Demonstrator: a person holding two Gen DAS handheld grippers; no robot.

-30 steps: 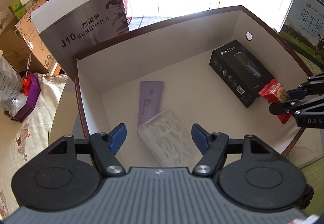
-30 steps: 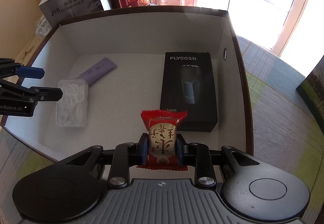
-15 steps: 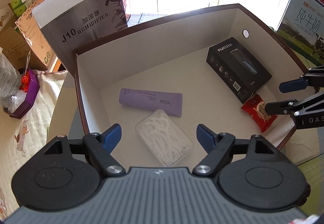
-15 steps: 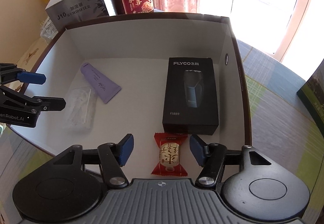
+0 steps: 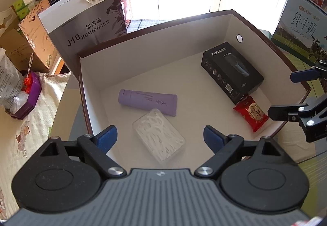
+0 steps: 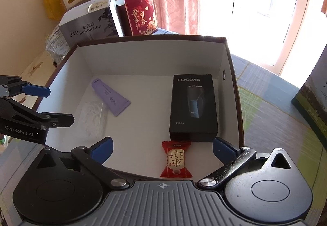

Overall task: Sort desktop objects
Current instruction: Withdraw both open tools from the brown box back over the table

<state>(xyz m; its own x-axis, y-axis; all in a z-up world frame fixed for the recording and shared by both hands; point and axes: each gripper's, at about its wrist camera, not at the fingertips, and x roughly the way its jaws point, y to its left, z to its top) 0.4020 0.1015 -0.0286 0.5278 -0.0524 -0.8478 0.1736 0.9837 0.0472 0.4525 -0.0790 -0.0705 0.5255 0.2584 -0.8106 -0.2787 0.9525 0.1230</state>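
A white box with a brown rim (image 5: pixel 271 46) (image 6: pixel 229 56) holds four items. A purple tube (image 5: pixel 148 102) (image 6: pixel 111 99) lies beside a clear case of floss picks (image 5: pixel 159 140) (image 6: pixel 92 118). A black FLYCO carton (image 5: pixel 232 71) (image 6: pixel 193 107) rests at the right, with a red wrapped candy (image 5: pixel 251 113) (image 6: pixel 176 159) at its near end. My left gripper (image 5: pixel 160 138) (image 6: pixel 59 105) hangs open above the floss case. My right gripper (image 6: pixel 162 149) (image 5: pixel 284 95) is open over the candy, touching nothing.
A grey J10 humidifier box (image 5: pixel 85 25) (image 6: pixel 90 25) stands behind the white box, with a red gift box (image 6: pixel 141 13) next to it. A green milk carton (image 5: pixel 300 27) stands at the right. Cardboard boxes and a purple tray (image 5: pixel 26 95) sit at the left.
My right gripper opened and dropped the candy into the box beside the FLYCO carton. The purple tube turned to lie crosswise. Both grippers have pulled back and risen.
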